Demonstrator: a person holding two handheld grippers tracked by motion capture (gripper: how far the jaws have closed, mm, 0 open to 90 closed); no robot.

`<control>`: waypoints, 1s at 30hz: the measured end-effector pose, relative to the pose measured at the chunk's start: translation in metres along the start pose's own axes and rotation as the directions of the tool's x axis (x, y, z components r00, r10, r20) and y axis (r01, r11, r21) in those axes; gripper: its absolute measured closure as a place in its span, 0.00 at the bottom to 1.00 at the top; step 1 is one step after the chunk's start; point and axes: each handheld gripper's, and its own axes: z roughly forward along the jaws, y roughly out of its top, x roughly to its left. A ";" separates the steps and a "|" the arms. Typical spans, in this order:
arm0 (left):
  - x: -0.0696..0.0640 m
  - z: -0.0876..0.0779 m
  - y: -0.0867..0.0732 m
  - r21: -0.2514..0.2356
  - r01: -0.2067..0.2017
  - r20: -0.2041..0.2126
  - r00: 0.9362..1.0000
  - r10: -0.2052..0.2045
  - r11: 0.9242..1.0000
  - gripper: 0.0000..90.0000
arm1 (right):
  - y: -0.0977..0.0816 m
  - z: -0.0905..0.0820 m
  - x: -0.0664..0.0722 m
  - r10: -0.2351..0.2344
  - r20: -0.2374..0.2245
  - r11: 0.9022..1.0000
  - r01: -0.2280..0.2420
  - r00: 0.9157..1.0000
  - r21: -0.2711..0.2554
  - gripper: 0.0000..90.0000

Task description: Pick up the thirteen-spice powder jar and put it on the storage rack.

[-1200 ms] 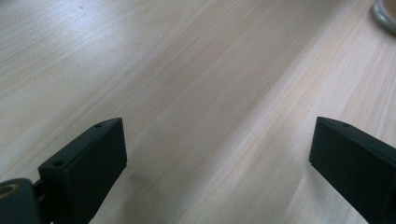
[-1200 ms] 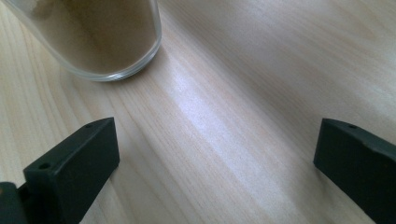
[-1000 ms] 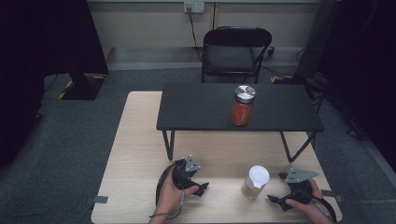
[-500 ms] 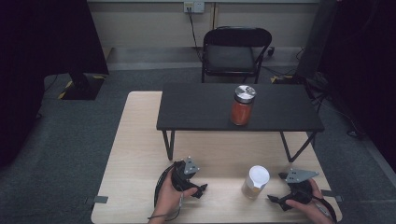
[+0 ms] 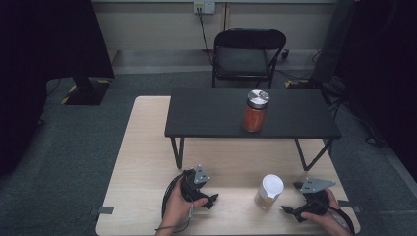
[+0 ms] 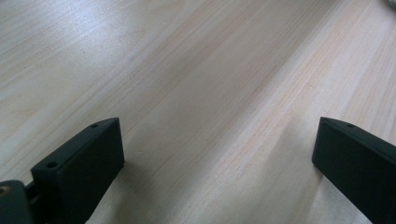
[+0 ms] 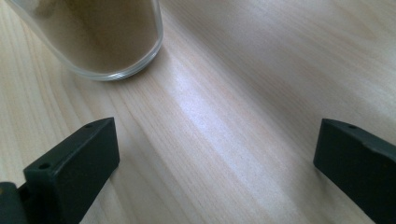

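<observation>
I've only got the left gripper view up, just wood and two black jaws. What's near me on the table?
Observer: A jar with a white lid stands on the wooden table, between the left gripper and the right gripper.
Operator: Is the right gripper holding it?
Observer: No. In the right gripper view its jaws stand wide apart over bare wood, with the jar's glass base ahead and apart from them.
Operator: What's in the jar?
Observer: Something brown, like a powder.
Operator: Anything else around?
Observer: A jar of red contents with a metal lid stands on a low black table farther back.
</observation>
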 end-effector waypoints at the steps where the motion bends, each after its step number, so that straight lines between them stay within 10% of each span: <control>1: 0.000 0.000 0.000 0.000 0.000 0.000 1.000 0.000 1.000 0.02 | 0.000 0.000 0.000 0.000 0.000 1.000 0.000 1.000 0.000 0.00; 30: 0.000 0.000 0.000 0.000 0.000 0.000 1.000 0.000 1.000 0.02 | 0.026 0.002 0.017 -0.025 -0.073 0.996 0.018 0.997 -0.093 0.01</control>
